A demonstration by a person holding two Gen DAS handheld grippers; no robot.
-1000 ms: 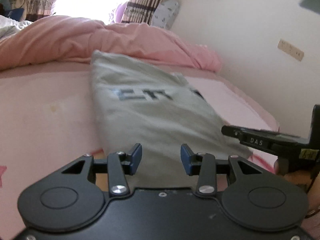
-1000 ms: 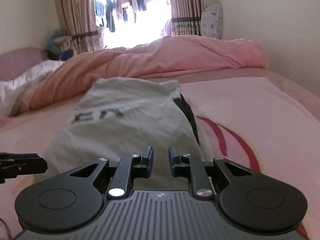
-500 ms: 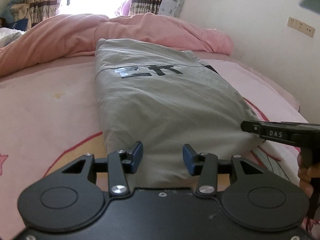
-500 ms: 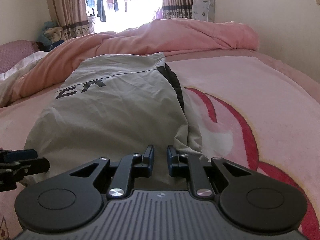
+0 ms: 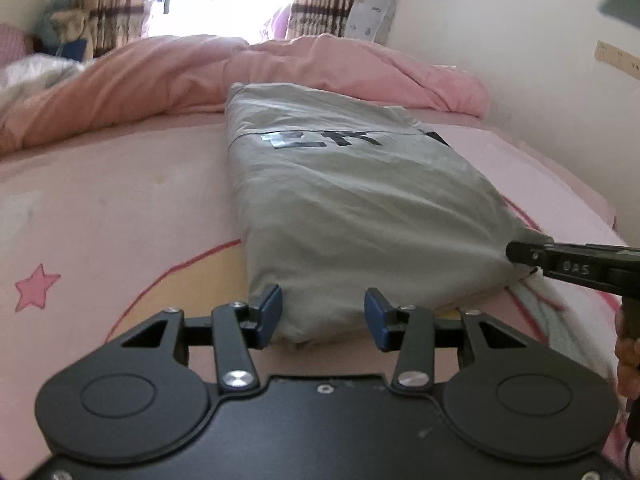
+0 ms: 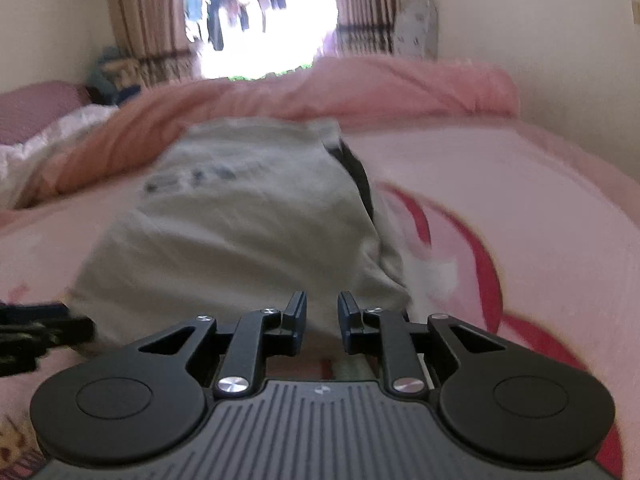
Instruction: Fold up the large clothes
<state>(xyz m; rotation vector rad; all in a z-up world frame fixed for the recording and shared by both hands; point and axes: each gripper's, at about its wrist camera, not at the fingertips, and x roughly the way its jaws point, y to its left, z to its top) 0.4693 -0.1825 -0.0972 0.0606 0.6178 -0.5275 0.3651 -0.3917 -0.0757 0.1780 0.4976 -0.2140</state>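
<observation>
A grey garment (image 5: 348,200) with dark lettering lies folded into a long strip on the pink bed, running away from me; it also shows, blurred, in the right wrist view (image 6: 248,224). My left gripper (image 5: 323,316) is open, its blue pads either side of the strip's near left corner. My right gripper (image 6: 322,322) is open with a narrow gap, at the near right corner of the strip. Its finger tip shows in the left wrist view (image 5: 520,252), touching that corner. No cloth sits between either pair of pads.
The garment lies on a pink bed sheet (image 5: 120,208) with red lines and a star. A bunched pink duvet (image 5: 200,72) lies across the far end. A wall (image 5: 520,60) runs along the right. Curtains and a bright window stand behind.
Both grippers have drawn back toward the near end of the strip and risen a little. The left gripper's jaws stand slightly wider. The garment lies flatter and stretched out.
</observation>
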